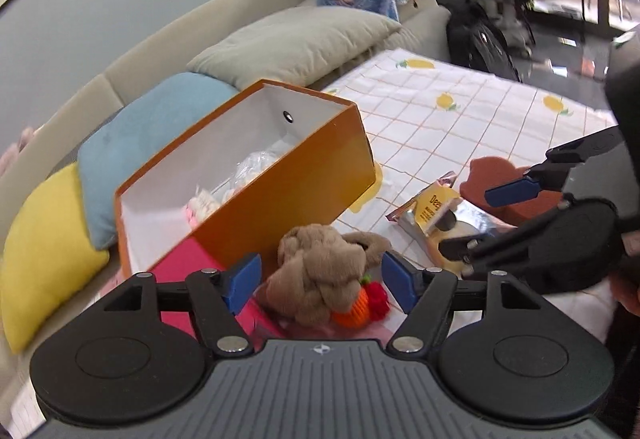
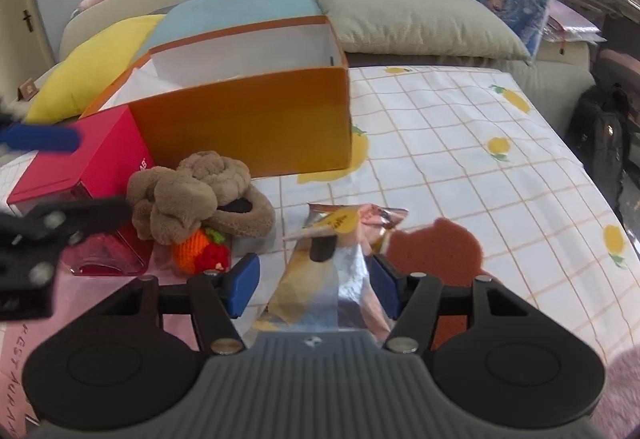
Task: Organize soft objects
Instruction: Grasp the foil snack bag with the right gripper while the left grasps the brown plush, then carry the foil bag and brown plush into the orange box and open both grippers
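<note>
1. A white bed sheet [image 2: 460, 143] with yellow fruit pictures covers the bed.
2. A yellow pillow [image 2: 96, 59], a blue pillow [image 2: 236, 11] and a gray pillow [image 2: 412, 15] lie behind, left to right.
3. An orange box [image 2: 248, 119] stands open on the sheet, beside a red box [image 2: 80, 163].
4. The left claw [image 1: 320, 281] is wide open around a brown fuzzy toy [image 1: 320, 275].
5. The right claw [image 2: 312, 285] is wide open around a shiny snack bag [image 2: 320, 279].

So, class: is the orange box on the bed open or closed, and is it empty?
Open and not empty. The orange box has no lid on it; its white inside shows, with pale, clear-wrapped items lying at the bottom.
</note>
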Available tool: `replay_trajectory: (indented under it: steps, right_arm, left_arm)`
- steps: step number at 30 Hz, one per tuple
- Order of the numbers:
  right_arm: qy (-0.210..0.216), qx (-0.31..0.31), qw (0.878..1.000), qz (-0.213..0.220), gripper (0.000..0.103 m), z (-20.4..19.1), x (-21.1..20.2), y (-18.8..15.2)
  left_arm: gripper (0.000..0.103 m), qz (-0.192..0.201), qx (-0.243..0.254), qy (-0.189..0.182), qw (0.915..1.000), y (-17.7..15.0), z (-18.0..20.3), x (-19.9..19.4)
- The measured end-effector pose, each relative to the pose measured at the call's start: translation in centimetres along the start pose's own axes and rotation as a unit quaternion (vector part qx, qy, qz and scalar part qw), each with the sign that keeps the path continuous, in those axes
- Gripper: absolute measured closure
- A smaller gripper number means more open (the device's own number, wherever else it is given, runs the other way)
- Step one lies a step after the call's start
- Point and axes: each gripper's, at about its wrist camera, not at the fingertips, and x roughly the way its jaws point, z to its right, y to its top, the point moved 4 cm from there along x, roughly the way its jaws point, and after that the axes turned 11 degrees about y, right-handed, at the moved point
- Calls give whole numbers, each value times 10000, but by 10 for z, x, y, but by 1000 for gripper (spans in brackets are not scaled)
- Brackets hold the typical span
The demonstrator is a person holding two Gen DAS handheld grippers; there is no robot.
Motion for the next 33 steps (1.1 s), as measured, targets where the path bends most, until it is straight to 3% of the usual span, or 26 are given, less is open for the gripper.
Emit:
replay_trajectory:
  steps: [7,14,18,22,29,33]
  right_arm:
    - [171,59,9998,-86,42,13,20,-4]
    - [254,227,9989,-323,36,18,35,-9]
    - [346,390,9978,-400,36,21,40,-11]
    - [397,397,9975,-419,38,21,42,-12]
    - [420,426,9973,-425,61,23,43,-14]
    - [412,349,9977,-407,68,22,41,-14]
  left_arm:
    - [21,-218,1225,-42,9922,5,26,37]
    - [22,-738,1633,83,9838,-5,34,67]
    - [27,-926,1676,114,9814,-9,37,75]
    - [41,-989,1593,110,9822,-9,37,76]
    - [60,-827,1448,223,9857,-8,33,70]
    - [65,-720,1100,321,9908,-1,29,59]
